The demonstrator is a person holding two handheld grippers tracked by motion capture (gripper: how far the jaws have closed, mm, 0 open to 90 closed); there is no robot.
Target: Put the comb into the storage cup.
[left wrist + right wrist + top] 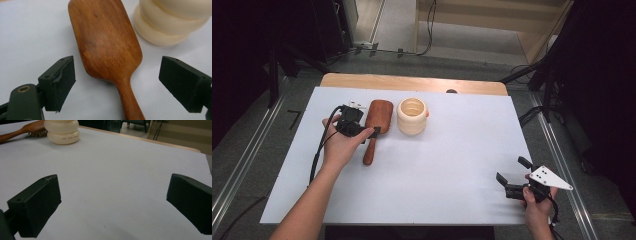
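Left tool (117,82) gaping astride smooth wooden hairbrush (107,47), untouched, right tool (112,205) open, its view revealing bristles, ribbed cream pot (412,116) far left on white surface (452,165)

— What sort of place is this?
— Probably a lab or recording studio: a white-covered counter (422,165) on grey carpet (267,145), metal floor rails (247,160), trailing cables (430,30), and dark stands (552,75) ringing it.

White-topped wooden table (492,89), grey carpet floor (257,145), dark surroundings, black cables (430,30)
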